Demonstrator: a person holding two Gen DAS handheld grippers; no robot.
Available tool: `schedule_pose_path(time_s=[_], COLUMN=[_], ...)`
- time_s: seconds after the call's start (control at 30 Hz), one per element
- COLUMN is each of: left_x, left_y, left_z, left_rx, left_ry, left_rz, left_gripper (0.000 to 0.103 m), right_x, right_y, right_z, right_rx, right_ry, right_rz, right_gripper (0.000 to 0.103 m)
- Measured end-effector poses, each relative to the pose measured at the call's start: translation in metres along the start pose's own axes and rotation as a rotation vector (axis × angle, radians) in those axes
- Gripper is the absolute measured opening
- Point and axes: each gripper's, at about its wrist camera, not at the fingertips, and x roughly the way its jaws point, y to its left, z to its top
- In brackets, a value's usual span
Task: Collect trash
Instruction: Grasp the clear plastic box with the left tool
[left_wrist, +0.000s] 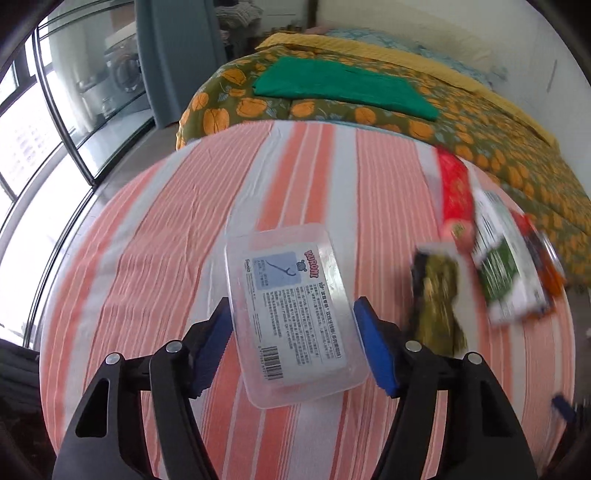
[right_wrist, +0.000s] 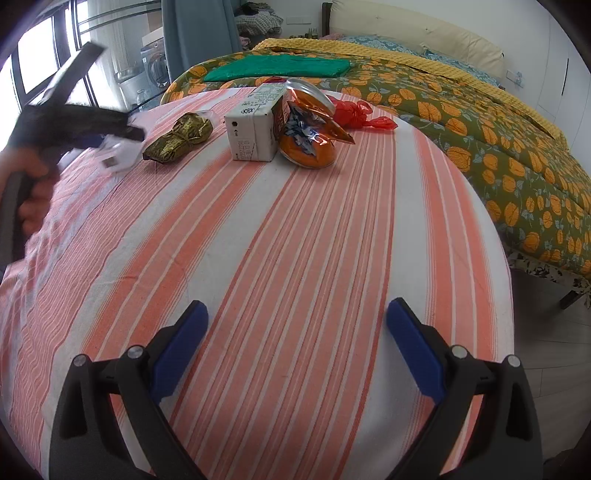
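Observation:
A clear plastic box (left_wrist: 288, 302) with a white printed label sits between the blue pads (left_wrist: 376, 350) of my left gripper (left_wrist: 293, 317), which is shut on its long sides. It stays sharp while the table behind is blurred. From the right wrist view that left gripper (right_wrist: 122, 144) is at the far left with the box (right_wrist: 118, 155) in it, held by a hand (right_wrist: 33, 192). Beside it lie an olive-gold wrapper (right_wrist: 179, 136), a white carton (right_wrist: 255, 125), an orange snack bag (right_wrist: 306, 129) and a red plastic bag (right_wrist: 354, 112). My right gripper (right_wrist: 295, 314) hangs open over bare cloth.
The round table (right_wrist: 295, 240) wears an orange-and-white striped cloth. Behind it stands a bed (right_wrist: 480, 110) with a pumpkin-print cover and a folded green cloth (right_wrist: 277, 68). Tall windows (left_wrist: 33, 155) run along the left. Floor (right_wrist: 554, 332) shows past the table's right edge.

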Motion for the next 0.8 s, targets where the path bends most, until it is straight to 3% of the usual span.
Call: schedule_pose_path(time_s=[0.23, 0.37, 0.47, 0.53, 0.6, 0.8], left_x=[-0.065, -0.082, -0.078, -0.07, -0.063, -0.056], left_y=[0.0, -0.005, -0.004, -0.002, 0.0, -0.015], left_z=[-0.1, -0.136, -0.146, -0.148, -0.149, -0.15], left_rx=[0.117, 0.137, 0.116, 0.092, 0.069, 0.153], left_ry=[-0.041, -0.088, -0.095, -0.084, -0.077, -0.058], left_rz=[-0.133, -0.147, -0.157, -0.167, -0.167, -0.113], left_gripper=[0.065, 0.065, 0.068, 0.079, 0.083, 0.095], right_x=[0.0, 0.0, -0.001, 0.0, 0.0, 0.0], right_y=[0.0, 0.0, 0.0, 0.0, 0.0, 0.0], right_z=[0.0, 0.0, 0.0, 0.0, 0.0, 0.0], right_rx=[0.0, -0.001, -0.001, -0.002, -0.001, -0.001], right_ry=[0.0, 0.001, 0.001, 0.001, 0.001, 0.002], right_rz=[-0.001, -0.002, -0.003, -0.004, -0.003, -0.003], right_gripper=[0.095, 0.095, 0.095, 0.095, 0.095, 0.096])
